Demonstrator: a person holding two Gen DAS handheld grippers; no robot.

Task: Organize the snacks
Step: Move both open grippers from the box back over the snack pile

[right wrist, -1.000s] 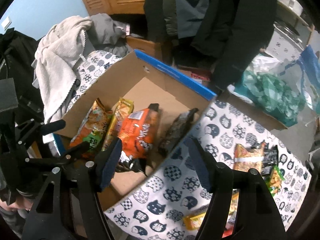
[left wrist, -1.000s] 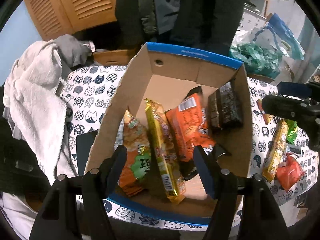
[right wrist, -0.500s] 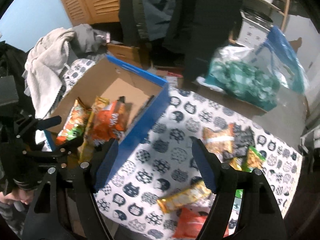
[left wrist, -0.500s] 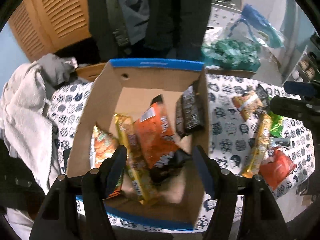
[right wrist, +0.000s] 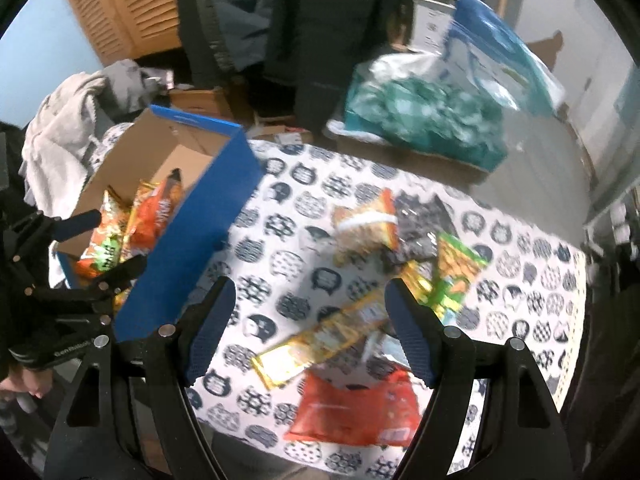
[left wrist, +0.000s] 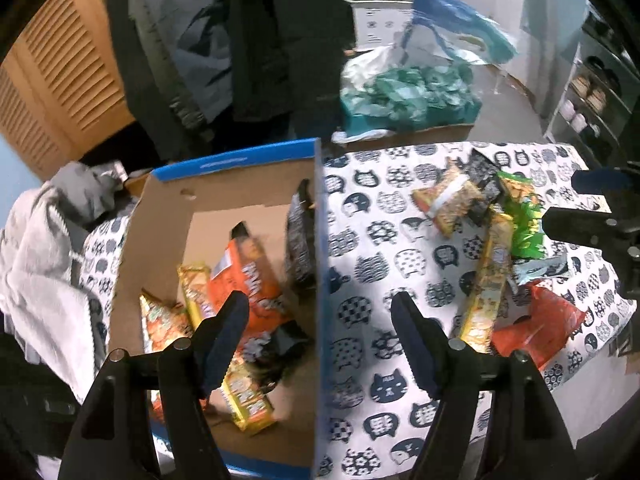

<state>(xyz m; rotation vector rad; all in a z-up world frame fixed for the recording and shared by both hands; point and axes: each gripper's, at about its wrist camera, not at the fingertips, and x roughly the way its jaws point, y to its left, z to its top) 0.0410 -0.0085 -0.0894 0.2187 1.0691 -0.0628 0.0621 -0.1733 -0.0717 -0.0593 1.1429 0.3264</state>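
White lettering that seems to read "GenRobot" runs along the black body of the left gripper (right wrist: 107,241), at about eight o'clock in the right wrist view. The orange packet (left wrist: 244,276) in the cardboard box (left wrist: 160,216) carries large white letters, too blurred to read. The green patch on the orange-and-green packet (right wrist: 100,257) bears dark characters, which are also illegible.

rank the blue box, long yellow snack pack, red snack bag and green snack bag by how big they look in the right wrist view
1. blue box
2. red snack bag, though it lies nearest the camera
3. long yellow snack pack
4. green snack bag, though it lies farther off
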